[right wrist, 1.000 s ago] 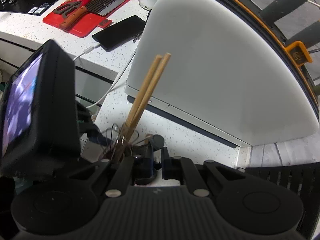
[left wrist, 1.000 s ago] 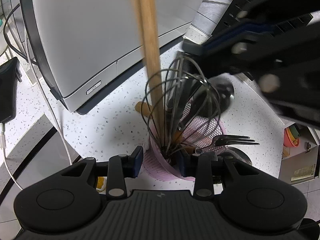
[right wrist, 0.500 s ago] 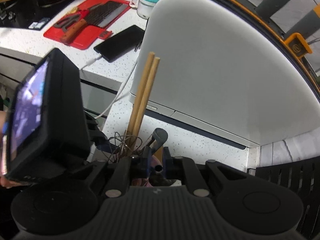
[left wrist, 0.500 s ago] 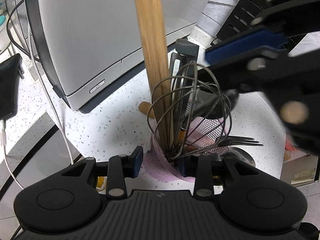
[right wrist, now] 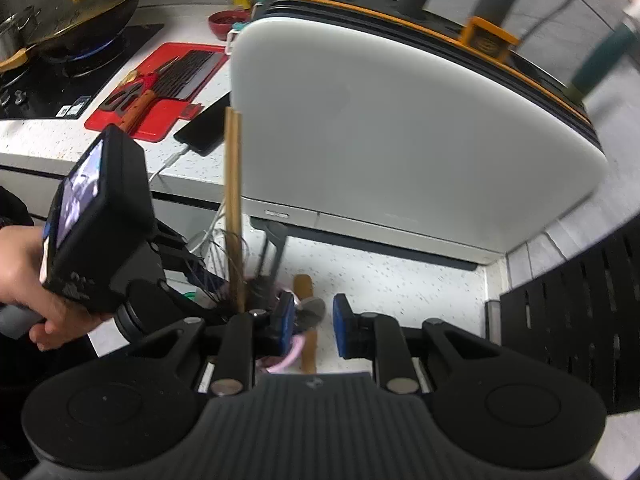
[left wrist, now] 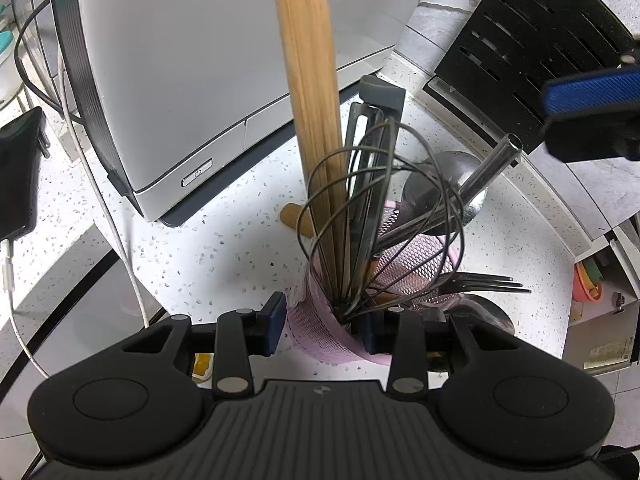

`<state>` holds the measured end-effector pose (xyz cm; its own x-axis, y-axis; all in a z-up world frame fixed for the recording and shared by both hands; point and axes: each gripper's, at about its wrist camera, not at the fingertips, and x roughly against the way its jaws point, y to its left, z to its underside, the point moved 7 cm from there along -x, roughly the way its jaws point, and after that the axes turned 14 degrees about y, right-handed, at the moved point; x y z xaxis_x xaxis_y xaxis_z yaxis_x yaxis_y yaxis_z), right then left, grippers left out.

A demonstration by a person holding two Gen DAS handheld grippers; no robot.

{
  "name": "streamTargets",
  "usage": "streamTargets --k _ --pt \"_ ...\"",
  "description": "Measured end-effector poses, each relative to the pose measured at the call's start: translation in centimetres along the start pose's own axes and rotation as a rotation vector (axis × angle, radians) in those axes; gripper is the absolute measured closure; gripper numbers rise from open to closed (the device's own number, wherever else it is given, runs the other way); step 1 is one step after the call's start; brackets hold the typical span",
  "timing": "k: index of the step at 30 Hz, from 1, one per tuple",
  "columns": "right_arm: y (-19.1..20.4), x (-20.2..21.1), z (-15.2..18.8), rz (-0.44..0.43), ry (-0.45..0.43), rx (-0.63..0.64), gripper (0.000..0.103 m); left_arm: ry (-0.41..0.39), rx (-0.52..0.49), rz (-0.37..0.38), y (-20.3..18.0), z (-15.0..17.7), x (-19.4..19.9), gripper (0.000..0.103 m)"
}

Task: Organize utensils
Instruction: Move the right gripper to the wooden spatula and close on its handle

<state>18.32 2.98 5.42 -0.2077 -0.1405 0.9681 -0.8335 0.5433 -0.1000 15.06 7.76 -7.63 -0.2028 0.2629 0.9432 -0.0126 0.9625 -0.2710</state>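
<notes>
A pink mesh utensil holder (left wrist: pixel 320 328) stands on the speckled white counter, gripped between the fingers of my left gripper (left wrist: pixel 322 322). It holds wooden chopsticks (left wrist: pixel 316 120), a wire whisk (left wrist: pixel 384 208), a grey-handled tool (left wrist: pixel 380 92), a metal ladle (left wrist: pixel 444 188) and forks (left wrist: pixel 480 282). In the right wrist view the chopsticks (right wrist: pixel 233 208) and the grey-handled tool (right wrist: pixel 276 240) stand upright in the holder. My right gripper (right wrist: pixel 313 326) is open and empty, just right of and above the holder. A wooden handle (right wrist: pixel 305 304) shows between its fingers.
A large white appliance (right wrist: pixel 400 132) stands just behind the holder. A black slotted rack (left wrist: pixel 532 52) is at the right. A phone (right wrist: pixel 204 128) with a white cable, a red board (right wrist: pixel 160 84) with knife and scissors, and a stove with a wok (right wrist: pixel 72 16) lie to the left.
My right gripper has opened, let go of the grey-handled tool now standing in the holder, and pulled up and away to the right. My left gripper stays on the holder.
</notes>
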Motion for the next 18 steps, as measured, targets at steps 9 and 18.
streamTargets --k 9,18 --pt "-2.6 -3.3 3.6 -0.004 0.044 -0.074 0.083 -0.003 -0.003 0.001 -0.2 0.1 0.2 0.059" --pt "-2.1 -11.1 7.2 0.017 0.121 -0.074 0.077 -0.006 -0.006 0.000 -0.2 0.2 0.4 0.059"
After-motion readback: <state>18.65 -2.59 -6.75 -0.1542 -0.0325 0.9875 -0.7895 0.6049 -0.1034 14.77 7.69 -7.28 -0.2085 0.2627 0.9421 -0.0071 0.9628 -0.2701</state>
